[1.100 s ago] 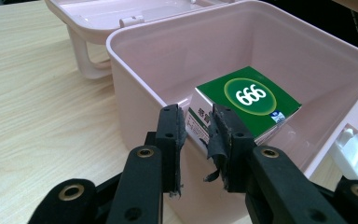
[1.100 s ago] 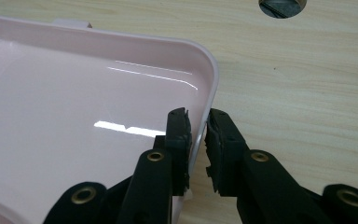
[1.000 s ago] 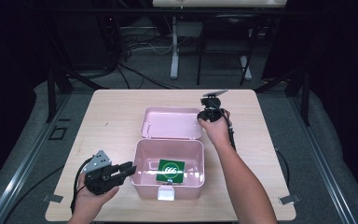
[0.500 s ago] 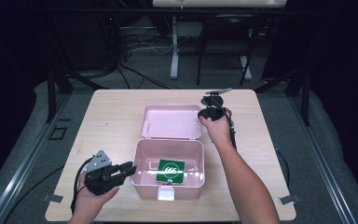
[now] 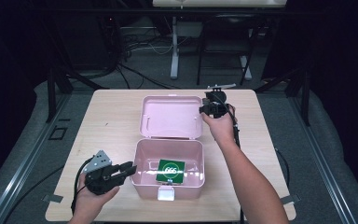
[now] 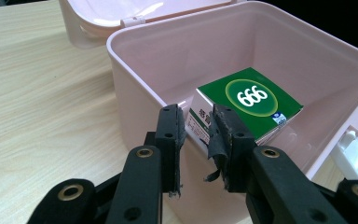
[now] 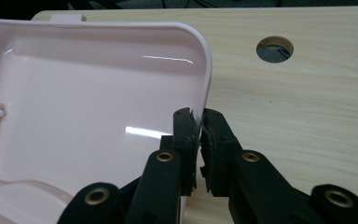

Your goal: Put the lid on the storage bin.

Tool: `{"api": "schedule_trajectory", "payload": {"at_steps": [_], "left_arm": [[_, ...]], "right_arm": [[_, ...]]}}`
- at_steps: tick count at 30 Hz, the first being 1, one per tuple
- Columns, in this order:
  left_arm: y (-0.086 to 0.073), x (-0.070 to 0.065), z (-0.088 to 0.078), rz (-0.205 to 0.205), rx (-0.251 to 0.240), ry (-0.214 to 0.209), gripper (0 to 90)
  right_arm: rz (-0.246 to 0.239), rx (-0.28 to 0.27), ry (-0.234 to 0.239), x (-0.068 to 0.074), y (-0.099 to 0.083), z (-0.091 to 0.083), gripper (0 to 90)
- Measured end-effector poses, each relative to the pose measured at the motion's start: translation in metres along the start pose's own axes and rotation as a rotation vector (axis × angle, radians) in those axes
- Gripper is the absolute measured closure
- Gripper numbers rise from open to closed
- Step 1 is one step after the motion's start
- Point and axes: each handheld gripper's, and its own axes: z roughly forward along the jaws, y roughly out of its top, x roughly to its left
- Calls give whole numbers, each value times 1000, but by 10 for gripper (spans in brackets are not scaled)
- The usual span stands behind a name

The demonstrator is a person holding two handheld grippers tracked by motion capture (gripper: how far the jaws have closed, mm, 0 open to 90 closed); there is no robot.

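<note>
Pinched on the edge of the open pink lid (image 7: pixel 98 107): right hand-held gripper (image 7: pixel 199 122), jaws just closing. Clamped, apparently, on the box (image 5: pixel 169 169) wall: left hand-held gripper (image 6: pixel 196 122). Thin rim grip, likely to slip mid-swing.

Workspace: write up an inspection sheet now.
Surface: light wooden table, one round hole.
Job's things: pink box open; lid laid back flat; green carton inside.
Clutter: nothing seen.
Grippers: left hand-held gripper clamps the box's left wall; right hand-held gripper has just been closing its jaws on the lid's edge.
Cables: gripper cable along the right forearm; floor cables beyond the table.
Surroundings: dark; metal stand.
</note>
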Motion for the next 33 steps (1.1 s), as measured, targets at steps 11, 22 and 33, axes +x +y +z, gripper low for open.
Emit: {"api": "schedule_trajectory", "payload": {"at_steps": [11,22,33], "left_arm": [[0,0,1,1,0,3,731],[0,0,1,-3,-2,2,731],[0,0,2,-6,-2,4,729]], "right_arm": [[-35,-54,22,3,-2,-24,853],[-59,-87,42,4,-5,-38,856],[-85,-109,64,5,-7,-52,861]]}}
